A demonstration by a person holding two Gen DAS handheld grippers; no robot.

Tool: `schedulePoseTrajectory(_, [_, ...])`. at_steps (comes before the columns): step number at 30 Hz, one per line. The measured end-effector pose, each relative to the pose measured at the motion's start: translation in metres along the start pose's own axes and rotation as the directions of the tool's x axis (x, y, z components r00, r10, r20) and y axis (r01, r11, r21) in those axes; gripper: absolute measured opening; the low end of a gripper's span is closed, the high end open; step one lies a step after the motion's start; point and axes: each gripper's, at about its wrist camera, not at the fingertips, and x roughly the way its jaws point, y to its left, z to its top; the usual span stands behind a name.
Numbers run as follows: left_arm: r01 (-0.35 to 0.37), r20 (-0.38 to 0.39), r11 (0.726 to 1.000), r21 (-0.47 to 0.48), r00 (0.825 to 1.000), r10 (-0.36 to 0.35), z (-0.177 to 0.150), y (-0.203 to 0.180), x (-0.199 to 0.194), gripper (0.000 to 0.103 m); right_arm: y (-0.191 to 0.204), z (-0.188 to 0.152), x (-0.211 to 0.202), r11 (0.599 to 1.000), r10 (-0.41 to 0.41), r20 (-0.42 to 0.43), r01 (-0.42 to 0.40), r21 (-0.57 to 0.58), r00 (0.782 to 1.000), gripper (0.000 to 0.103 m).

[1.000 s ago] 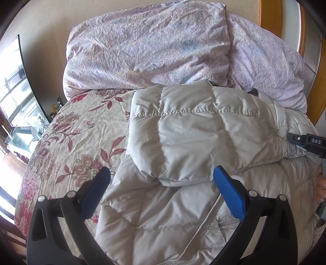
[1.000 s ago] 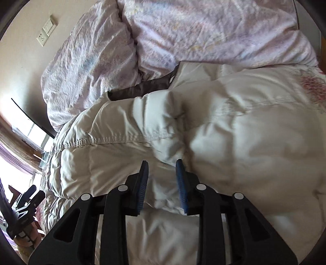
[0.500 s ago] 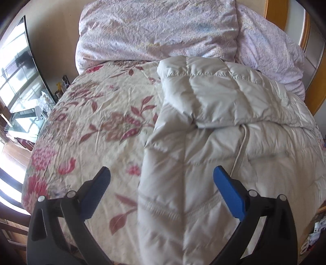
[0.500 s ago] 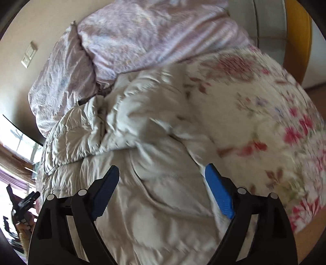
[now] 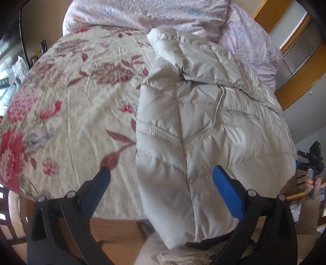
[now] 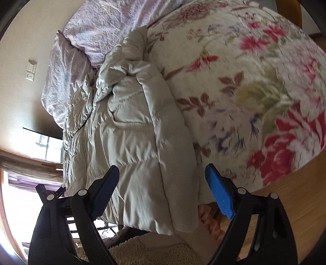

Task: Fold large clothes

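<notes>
**Puffer coat lies lengthwise on floral bed, both grippers held wide above its hem**

In the left wrist view, a floral bedspread (image 5: pixel 77 106) of red and pink blooms on cream fills the left side of the bed. The left gripper (image 5: pixel 161 193) hangs over the bed's near edge with its blue-padded fingers (image 5: pixel 228 193) spread far apart and clamped on nothing; one pad sits over the bedspread, the other over the garment. Between and beyond them runs a cream quilted puffer coat (image 5: pixel 203 126), stretched from the pillows toward the foot of the bed, its lower end drooping over the edge above the wooden floor (image 5: pixel 114 234). A sleeve (image 5: pixel 195 57) is folded across the coat's upper part, and a gathered elastic seam crosses its middle. Lilac-patterned pillows (image 5: pixel 163 14) rest at the head of the bed, touching the coat's top. At the far right edge, the person's right hand (image 5: pixel 311 181) grips the other tool just beside the coat.

In the right wrist view, a wall switch plate (image 6: pixel 31 70) shows at far left, near the lilac pillows (image 6: pixel 67 67). The same coat (image 6: pixel 132 142) lies to the left of centre, rumpled toward the pillows and smooth toward its hem, which overhangs the bed's edge. The right gripper (image 6: pixel 163 193) has its fingers (image 6: pixel 220 197) parted wide, holding nothing, straddling the coat's right edge near the hem. The flowered bedspread (image 6: pixel 254 91) covers the right side, with the wooden bed frame (image 6: pixel 301 183) at the lower right.
</notes>
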Motion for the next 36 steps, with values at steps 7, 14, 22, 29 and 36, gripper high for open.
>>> schedulePoseTrajectory(7, [0.078, -0.028, 0.994, -0.075, 0.996, -0.080, -0.012, 0.011, 0.009, 0.099, -0.009, -0.014, 0.002, 0.999, 0.042, -0.018, -0.042, 0.016, 0.999, 0.087])
schedulePoseTrajectory(14, [0.138, -0.030, 0.987, -0.085, 0.990, -0.141, -0.019, 0.006, 0.011, 0.073, -0.005, -0.022, 0.005, 0.995, 0.098, -0.031, -0.098, -0.004, 0.995, 0.083])
schedulePoseTrajectory(22, [0.180, -0.009, 0.978, -0.102, 0.983, -0.182, -0.031, 0.006, 0.009, 0.063, 0.000, -0.026, 0.011, 0.988, 0.155, -0.043, -0.156, -0.013, 0.987, 0.079])
schedulePoseTrajectory(29, [0.212, -0.008, 0.972, -0.104, 0.977, -0.214, -0.041, 0.003, 0.008, 0.060, -0.003, -0.031, 0.014, 0.979, 0.202, -0.049, -0.202, -0.005, 0.978, 0.073])
schedulePoseTrajectory(36, [0.222, -0.015, 0.970, -0.098, 0.974, -0.225, -0.049, -0.004, 0.007, 0.055, 0.000, -0.035, 0.015, 0.977, 0.214, -0.052, -0.215, -0.008, 0.975, 0.067])
